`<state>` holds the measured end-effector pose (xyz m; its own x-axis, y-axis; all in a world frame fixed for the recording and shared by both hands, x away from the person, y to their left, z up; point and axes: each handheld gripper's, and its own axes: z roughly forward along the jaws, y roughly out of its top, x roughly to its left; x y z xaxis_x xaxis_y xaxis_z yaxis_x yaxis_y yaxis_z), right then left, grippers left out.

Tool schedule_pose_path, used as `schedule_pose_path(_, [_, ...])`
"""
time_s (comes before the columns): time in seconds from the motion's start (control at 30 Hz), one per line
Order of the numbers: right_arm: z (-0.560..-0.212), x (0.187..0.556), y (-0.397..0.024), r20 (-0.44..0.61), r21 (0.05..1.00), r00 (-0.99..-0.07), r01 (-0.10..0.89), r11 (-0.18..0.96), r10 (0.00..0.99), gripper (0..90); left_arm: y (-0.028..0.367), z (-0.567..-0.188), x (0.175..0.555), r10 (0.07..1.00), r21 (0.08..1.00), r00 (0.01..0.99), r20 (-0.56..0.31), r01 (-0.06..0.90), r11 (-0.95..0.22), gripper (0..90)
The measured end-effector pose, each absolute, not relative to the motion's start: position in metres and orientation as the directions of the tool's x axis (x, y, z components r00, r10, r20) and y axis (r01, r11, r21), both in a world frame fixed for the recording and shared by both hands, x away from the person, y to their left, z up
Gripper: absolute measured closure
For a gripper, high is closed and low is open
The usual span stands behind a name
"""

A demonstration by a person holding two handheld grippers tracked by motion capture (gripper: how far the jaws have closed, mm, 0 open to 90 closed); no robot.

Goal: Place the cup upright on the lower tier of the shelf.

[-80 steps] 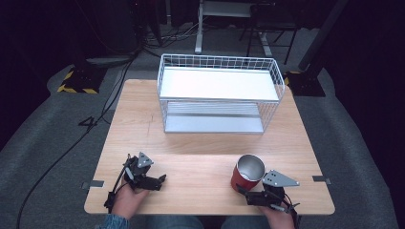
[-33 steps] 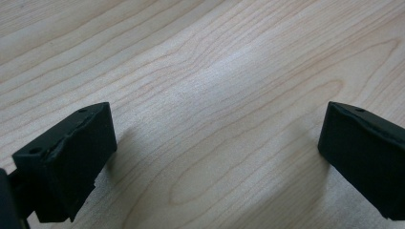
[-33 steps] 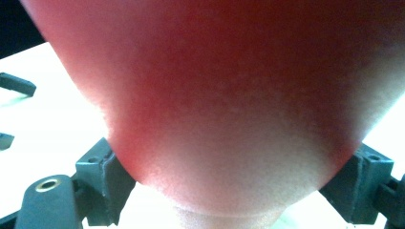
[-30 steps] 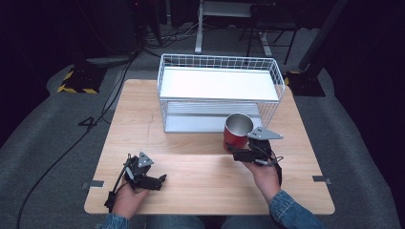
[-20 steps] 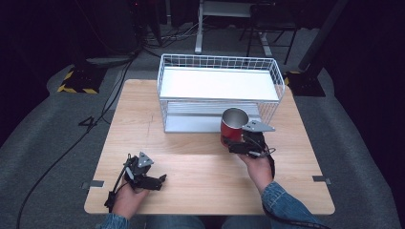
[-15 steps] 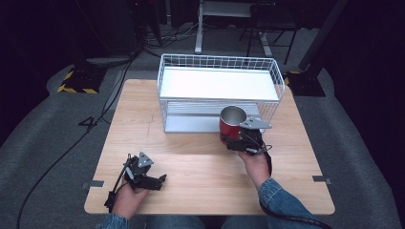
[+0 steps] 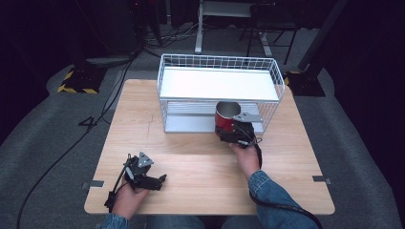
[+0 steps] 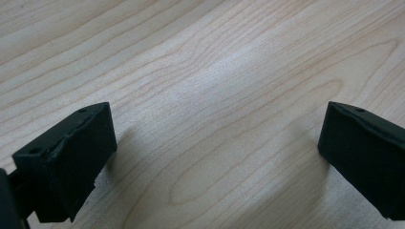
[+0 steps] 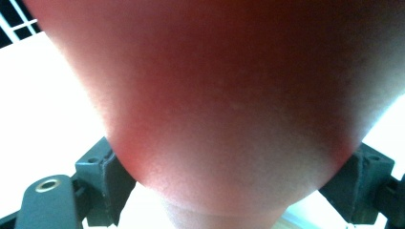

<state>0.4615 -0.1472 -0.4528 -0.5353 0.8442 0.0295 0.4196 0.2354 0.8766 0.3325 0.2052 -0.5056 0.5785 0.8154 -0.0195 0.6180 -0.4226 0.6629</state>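
My right gripper (image 7: 228, 132) has carried the red cup (image 7: 225, 119) from the lower right of the frame up to mid-frame, where it is now raised against the front of the white wire basket (image 7: 165, 76), my arm stretched forward over the wooden table (image 7: 143, 124).

Overhead light falls brightly on the wooden table (image 7: 200, 162) while the surrounding floor lies dark. In the left gripper view a soft sheen crosses the grain and short shadows sit beside the jaws. The red cup (image 9: 224, 100) is close, blurred, and backed by overexposed white.
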Motion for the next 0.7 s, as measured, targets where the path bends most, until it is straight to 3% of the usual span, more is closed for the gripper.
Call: schedule_pose_path(0.7, [-0.469,0.506,-0.112,0.01,0.889,-0.507,0.399,0.224,0.862,16.4,0.205,-0.506,0.332,0.815,0.662,0.579,-0.021,0.619,-0.423,0.0])
